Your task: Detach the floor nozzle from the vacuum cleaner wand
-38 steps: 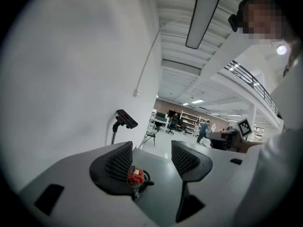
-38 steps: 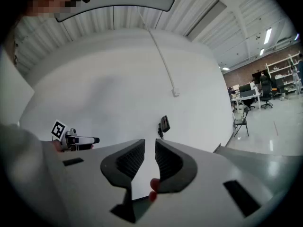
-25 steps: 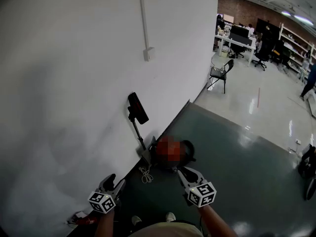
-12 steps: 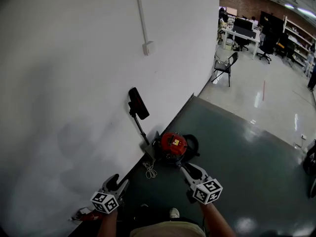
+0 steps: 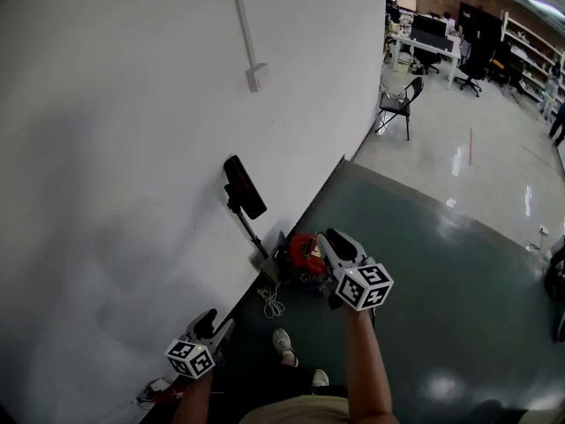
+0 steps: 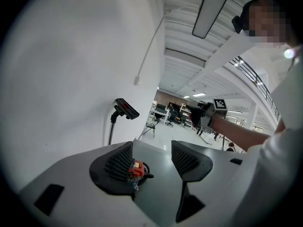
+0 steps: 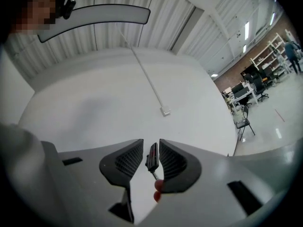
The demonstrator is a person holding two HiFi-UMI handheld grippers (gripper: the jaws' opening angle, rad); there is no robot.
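Jaws of left hand-held gripper (image 6: 151, 159): standing apart, holding nothing.
Jaws of right hand-held gripper (image 5: 340, 239): have just been opening a little; a narrow gap is showing, with nothing between them.
Place of right hand-held gripper: reaching forward, showing just beside the red vacuum body (image 5: 303, 253) in the head view.
Floor nozzle (image 5: 244, 186): sitting on the upper end of the wand (image 5: 251, 231), raised against the white wall (image 5: 132, 148), well apart from both grippers.
Vacuum body: lying on the dark floor (image 5: 424, 307) near the wall, with a white cable (image 5: 272, 304) beside it.
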